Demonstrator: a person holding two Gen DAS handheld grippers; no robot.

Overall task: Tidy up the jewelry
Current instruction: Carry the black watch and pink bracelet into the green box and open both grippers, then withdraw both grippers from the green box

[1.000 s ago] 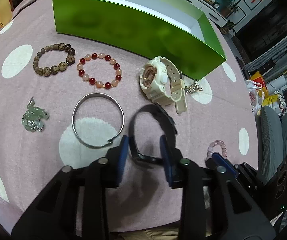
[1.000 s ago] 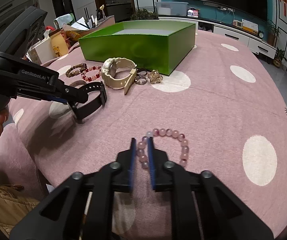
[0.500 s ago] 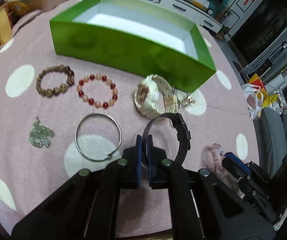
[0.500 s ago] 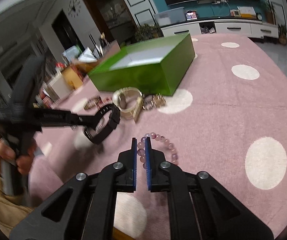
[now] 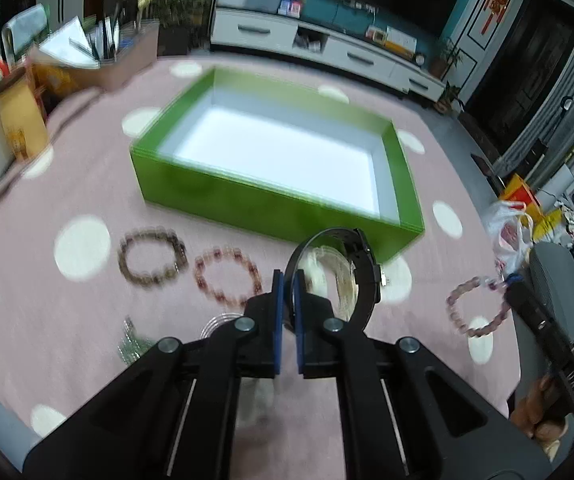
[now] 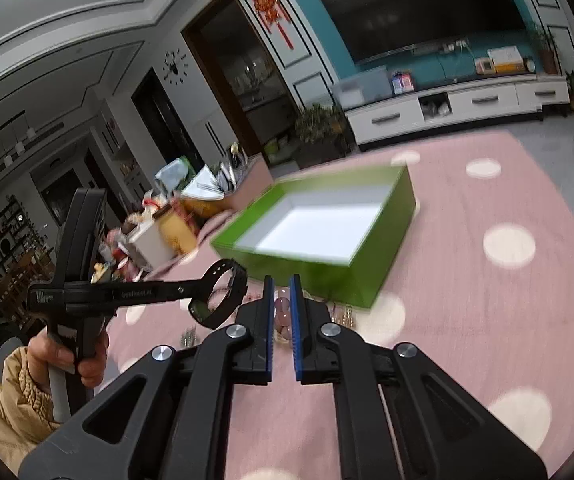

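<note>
Right now both tools are off the surface (image 5: 459, 168), each carrying a piece. Left tool (image 5: 288, 280) is pinched tight on the strap of a black watch (image 5: 361, 264); the loop hangs out to the right of the pads, w/ the green box (image 5: 271, 204) just beyond it. Right tool (image 6: 280, 292) is pressed together on a pink bracelet (image 6: 283, 304); in the left view the loop (image 5: 477, 308) dangles below that tool, clear of the cloth. Box is open, white floor bare, nothing in it yet.

Risks, judged from this:
- Watch is held by a thin edge of strap only. A quick swing or tilt could let it twist or slip out before it's over the box.
- Bracelet is gripped on a bead or two; round beads can roll out from between flat pads, esp. if the loop swings.
- Both hands head for the same box, so tools or dangling loops could clash at the near wall.
- Low carry could catch the box rim and shove the box.
- Cream watch (image 5: 333, 276), red beads (image 5: 227, 276) & brown beads (image 5: 153, 256) lie right under the path; a dropped piece could land on them and tangle.
</note>
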